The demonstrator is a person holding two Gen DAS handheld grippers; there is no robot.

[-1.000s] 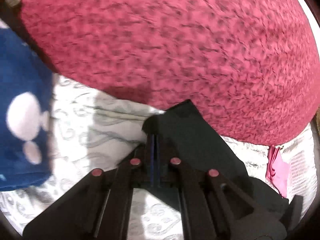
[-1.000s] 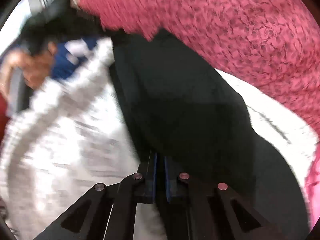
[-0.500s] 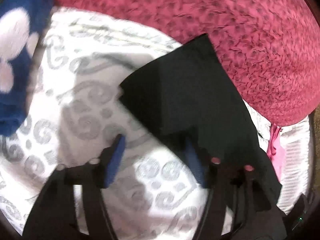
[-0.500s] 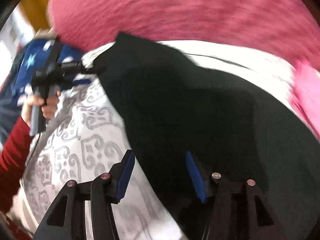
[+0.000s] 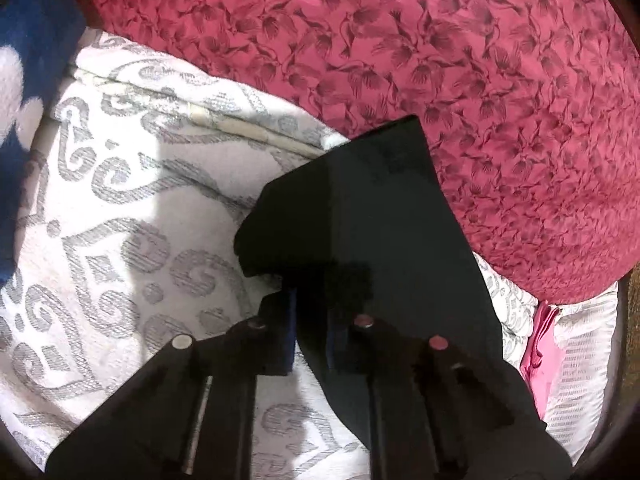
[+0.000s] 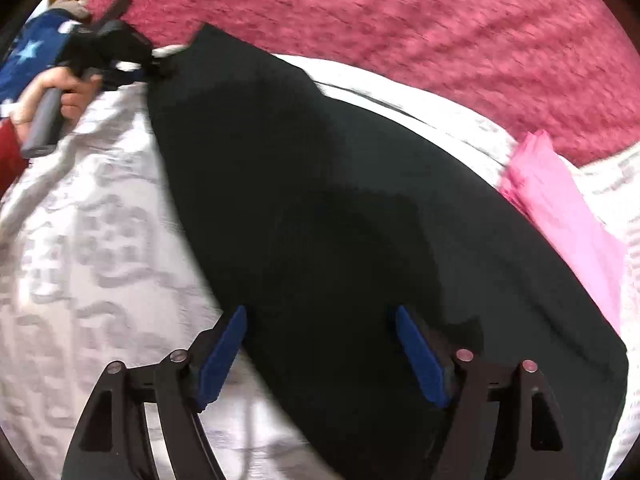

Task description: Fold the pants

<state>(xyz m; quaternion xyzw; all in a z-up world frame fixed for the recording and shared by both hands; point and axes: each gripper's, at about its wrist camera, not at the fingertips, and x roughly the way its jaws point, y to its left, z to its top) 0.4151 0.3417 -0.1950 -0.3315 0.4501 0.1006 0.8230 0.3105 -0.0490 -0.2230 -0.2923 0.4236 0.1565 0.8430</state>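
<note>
Left tongs [image 5: 310,334] pinched down on edge of black pants [image 5: 372,232], blue pads nearly together with cloth between. Right tongs [image 6: 320,348] spread wide, hovering over pants [image 6: 340,220], gripping nothing. Pants laid out flat-ish on bed, on white bedspread with grey swirls [image 5: 120,220], far corner touching big red patterned blanket [image 5: 460,80]. Pink cloth [image 6: 560,208] just beside pants on right. Blue fabric with white spots [image 5: 24,80] off to left edge.
</note>
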